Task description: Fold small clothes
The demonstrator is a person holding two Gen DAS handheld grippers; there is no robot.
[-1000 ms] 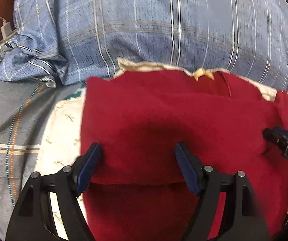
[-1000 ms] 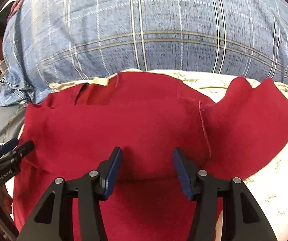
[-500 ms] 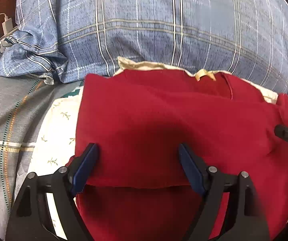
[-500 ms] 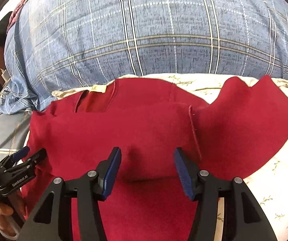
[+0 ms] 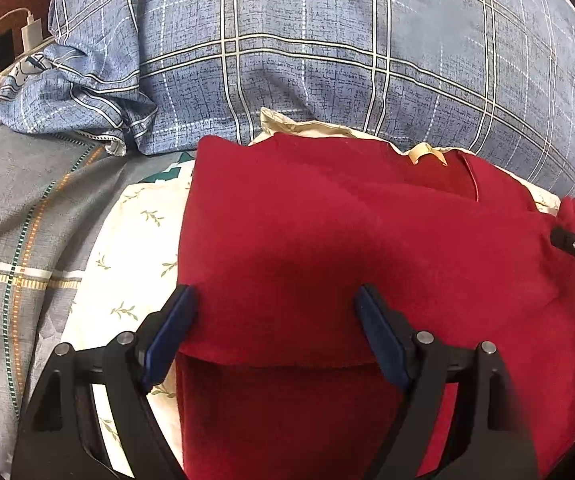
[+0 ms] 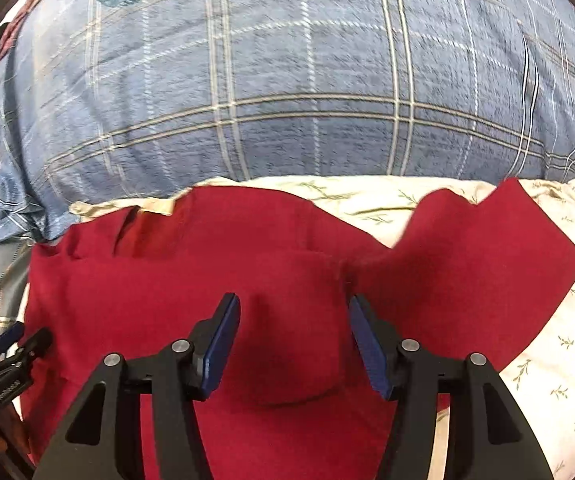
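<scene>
In the left wrist view, the red garment (image 5: 367,248) is seen folded on the floral sheet (image 5: 135,240); the left gripper (image 5: 275,328), just widened, holds nothing. In the right wrist view, the right gripper (image 6: 293,340) is half open and empty over the fold, and the sleeve (image 6: 483,256) at 2 o'clock could be dragged loose if snagged.

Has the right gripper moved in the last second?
Yes. In the right wrist view, the right gripper has drawn back from the blue plaid pillow; more pillow shows above the red shirt.
</scene>
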